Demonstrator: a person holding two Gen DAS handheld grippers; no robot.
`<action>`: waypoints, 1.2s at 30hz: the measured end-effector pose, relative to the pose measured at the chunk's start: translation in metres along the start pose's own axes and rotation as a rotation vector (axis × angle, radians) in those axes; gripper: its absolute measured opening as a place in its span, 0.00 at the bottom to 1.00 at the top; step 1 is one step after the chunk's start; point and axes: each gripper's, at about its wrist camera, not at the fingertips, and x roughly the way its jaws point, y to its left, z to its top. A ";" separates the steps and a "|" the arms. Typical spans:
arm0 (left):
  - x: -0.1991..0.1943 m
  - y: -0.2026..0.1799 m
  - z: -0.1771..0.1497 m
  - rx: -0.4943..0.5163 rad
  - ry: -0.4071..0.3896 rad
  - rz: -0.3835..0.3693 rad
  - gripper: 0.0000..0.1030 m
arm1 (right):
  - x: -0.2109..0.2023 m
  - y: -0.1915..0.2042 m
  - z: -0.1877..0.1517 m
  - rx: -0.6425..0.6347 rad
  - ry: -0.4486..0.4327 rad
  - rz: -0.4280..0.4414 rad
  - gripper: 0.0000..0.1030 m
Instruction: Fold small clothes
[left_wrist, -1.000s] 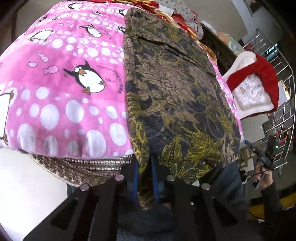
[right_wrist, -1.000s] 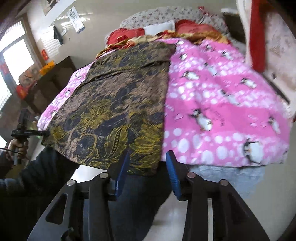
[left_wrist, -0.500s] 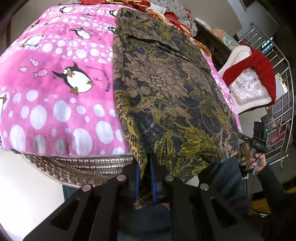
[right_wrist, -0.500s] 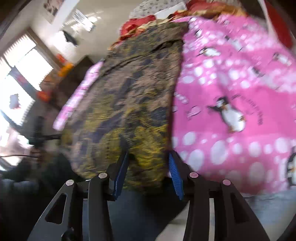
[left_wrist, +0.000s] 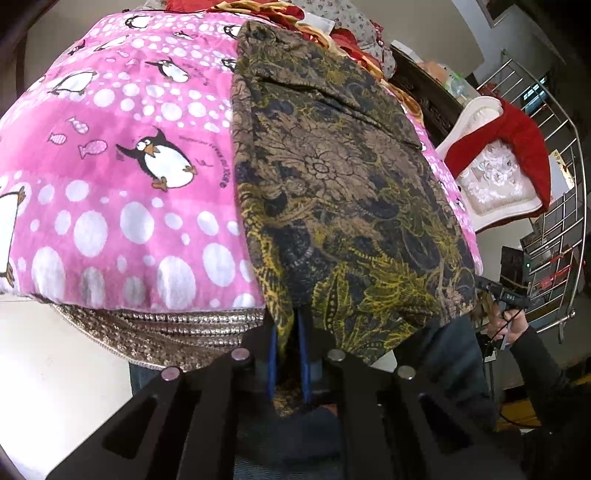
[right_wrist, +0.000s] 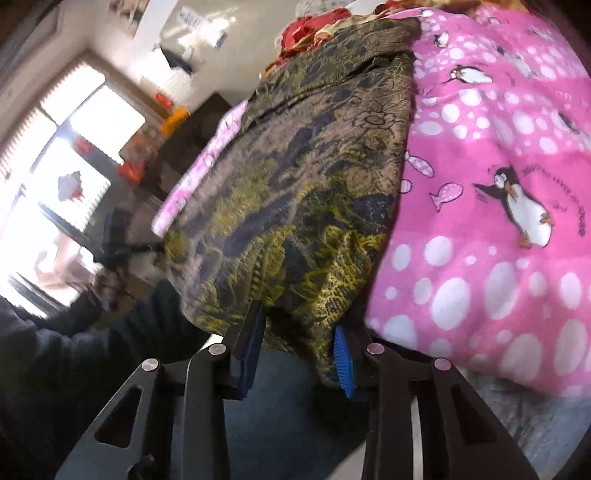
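Dark floral-print garment (left_wrist: 332, 192) lies flat along one side of pink penguin blanket (left_wrist: 122, 192) on bed, hem hanging over near edge. Left gripper (left_wrist: 287, 363) pinches hem at near corner, blue pads almost together on cloth. Right gripper (right_wrist: 297, 354) straddles hem at other near corner, jaws apart (not yet clamped). Likely aim: lift both corners for fold.

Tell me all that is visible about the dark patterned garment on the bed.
The patterned garment is thin woven-looking cloth, dark navy with tan and yellow floral print. It lies spread lengthwise on the pink penguin blanket, its near hem hanging over the edge. The left gripper is shut on one near corner; the right gripper, open, straddles the other.
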 end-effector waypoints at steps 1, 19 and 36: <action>0.000 0.000 0.000 -0.001 0.001 0.000 0.08 | -0.002 -0.003 0.001 0.015 -0.013 -0.023 0.32; -0.060 -0.015 -0.008 -0.003 -0.190 -0.058 0.03 | -0.067 0.053 0.019 -0.106 -0.215 -0.027 0.02; -0.154 -0.033 -0.025 0.064 -0.309 -0.177 0.03 | -0.138 0.099 0.016 -0.255 -0.274 -0.008 0.02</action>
